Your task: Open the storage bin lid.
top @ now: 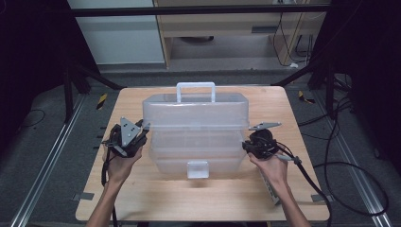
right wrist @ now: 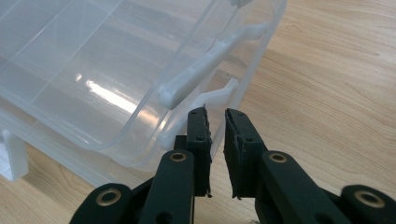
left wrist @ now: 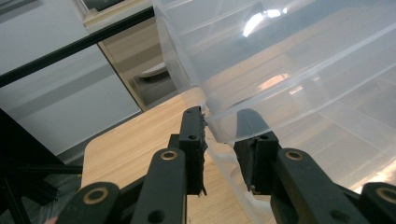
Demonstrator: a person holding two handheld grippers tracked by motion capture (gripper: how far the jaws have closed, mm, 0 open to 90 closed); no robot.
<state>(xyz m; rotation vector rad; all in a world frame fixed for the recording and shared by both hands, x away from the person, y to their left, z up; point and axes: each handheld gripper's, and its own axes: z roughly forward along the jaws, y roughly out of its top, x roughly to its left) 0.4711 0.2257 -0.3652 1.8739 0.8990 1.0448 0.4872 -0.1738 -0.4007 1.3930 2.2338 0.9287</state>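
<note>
Translucent plastic box [top: 196,130] (ribbed, rectangular) w/ white handle [top: 196,91] on wood table [top: 156,194].

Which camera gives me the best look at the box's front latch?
The high view: the latch faces the camera, centred on the front of the box. The right gripper view catches what may be its edge at far left. In the left gripper view, box wall near the jaws.

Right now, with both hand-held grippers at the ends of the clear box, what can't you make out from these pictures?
- Box contents: in the high view, the cloudy plastic walls blur whatever is inside.
- Left hand-held gripper: in its own view the jaws straddle the box's edge, but contact is unclear.
- Right hand-held gripper: whether its narrow gap holds the white tab is hidden behind the jaws.
- Front latch: too small in the high view to tell if fastened.
</note>
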